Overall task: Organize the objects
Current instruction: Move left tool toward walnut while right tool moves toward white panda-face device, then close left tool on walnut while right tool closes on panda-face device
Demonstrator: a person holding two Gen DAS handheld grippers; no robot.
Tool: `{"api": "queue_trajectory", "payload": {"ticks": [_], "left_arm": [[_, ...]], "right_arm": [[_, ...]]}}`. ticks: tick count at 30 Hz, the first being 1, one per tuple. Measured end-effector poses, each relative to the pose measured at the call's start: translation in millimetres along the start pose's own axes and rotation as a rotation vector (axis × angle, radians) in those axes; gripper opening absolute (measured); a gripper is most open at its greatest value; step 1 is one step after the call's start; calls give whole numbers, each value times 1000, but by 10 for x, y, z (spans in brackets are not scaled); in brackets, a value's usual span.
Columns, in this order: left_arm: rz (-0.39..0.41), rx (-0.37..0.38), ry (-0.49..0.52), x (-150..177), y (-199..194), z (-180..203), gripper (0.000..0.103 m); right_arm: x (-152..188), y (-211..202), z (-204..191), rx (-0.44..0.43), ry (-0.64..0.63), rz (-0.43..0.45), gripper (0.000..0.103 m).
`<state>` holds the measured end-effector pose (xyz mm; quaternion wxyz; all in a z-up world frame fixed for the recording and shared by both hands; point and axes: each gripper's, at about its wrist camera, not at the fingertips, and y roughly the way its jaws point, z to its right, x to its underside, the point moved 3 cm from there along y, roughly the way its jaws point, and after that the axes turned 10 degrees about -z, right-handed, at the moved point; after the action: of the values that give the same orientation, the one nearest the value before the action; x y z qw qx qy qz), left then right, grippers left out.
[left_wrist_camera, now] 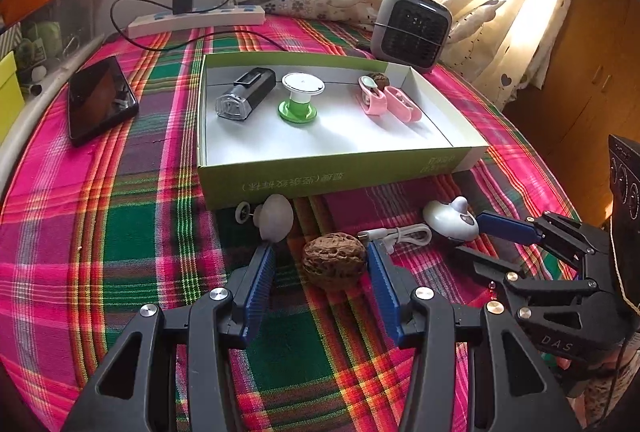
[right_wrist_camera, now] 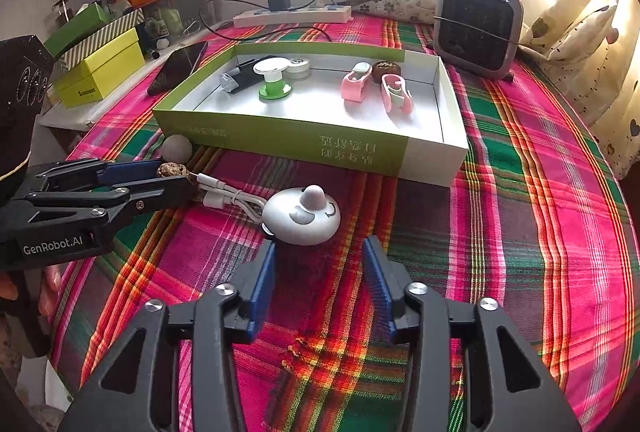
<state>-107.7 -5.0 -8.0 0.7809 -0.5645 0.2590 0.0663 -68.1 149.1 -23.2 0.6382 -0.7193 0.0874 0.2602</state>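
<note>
A shallow green-and-white box (left_wrist_camera: 344, 176) is sitting open on a table covered by a pink, green and red plaid cloth (left_wrist_camera: 120, 232), toward the far edge by the window. Inside, along its far wall, are lying a black bicycle light (left_wrist_camera: 245, 93), a green-and-white spool (left_wrist_camera: 300, 97), two pink clips (left_wrist_camera: 390, 100) and a brown walnut (left_wrist_camera: 378, 79) tucked behind them.

In front of the box's near wall, a second walnut (left_wrist_camera: 334, 260) is resting on the cloth. The left gripper (left_wrist_camera: 322, 260) is reaching around it with its blue pads spread; the right pad looks close to the shell, the left one apart, so nothing is clamped. Just beside it are lying a pale mushroom-shaped knob (left_wrist_camera: 275, 218), a coiled white cable (left_wrist_camera: 404, 234) and a white oval gadget (right_wrist_camera: 301, 217).

The right gripper (right_wrist_camera: 319, 252) is hovering just short of that gadget, its fingers parted and holding nothing.

Along the far edge are standing a small heater (right_wrist_camera: 478, 26) and a power strip (left_wrist_camera: 196, 20); a black phone (left_wrist_camera: 100, 100) is lying near the left edge.
</note>
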Motion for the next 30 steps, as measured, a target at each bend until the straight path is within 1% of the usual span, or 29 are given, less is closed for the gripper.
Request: {"api": "queue_trajectory", "payload": {"ticks": [1,2,12,15,16,17,19,22,23,27,28,30], "left_arm": [[0,2,-6,0,-1,-6,46],[0,2,-7,-1,3,-6,46],[4,-2,-22,-26,12,-23,45],[6,-21,-17,-27,15,-28,38],[7,-28,-18,-27,17,-33,33],[8,-33,-23,-29,17,-43,31],[9,-29,-29,-27,16,-55,31],[10,-36,-25,-24,18,-50,31],[11,-38,-24,-22,17,-49,31],[11,-39,-24,-20,17,-45,31],[11,-39,-24,-20,17,-45,31],[10,-40,-23,-19,17,-45,31]], "right_arm": [[-11,9,-12,1,-8,-1,57],[-21,17,-24,2,-15,-1,57],[-155,114,-63,9,-53,-16,57],[-157,121,-75,12,-60,-15,57],[-158,120,-74,10,-60,-15,57],[-159,118,-69,8,-58,-13,54],[-164,115,-57,9,-55,-10,47],[-165,110,-52,5,-54,-9,45],[-165,108,-54,3,-56,-8,42],[-167,103,-42,3,-51,-6,37],[-166,100,-38,4,-49,-5,34],[-169,96,-25,2,-44,-3,32]]}}
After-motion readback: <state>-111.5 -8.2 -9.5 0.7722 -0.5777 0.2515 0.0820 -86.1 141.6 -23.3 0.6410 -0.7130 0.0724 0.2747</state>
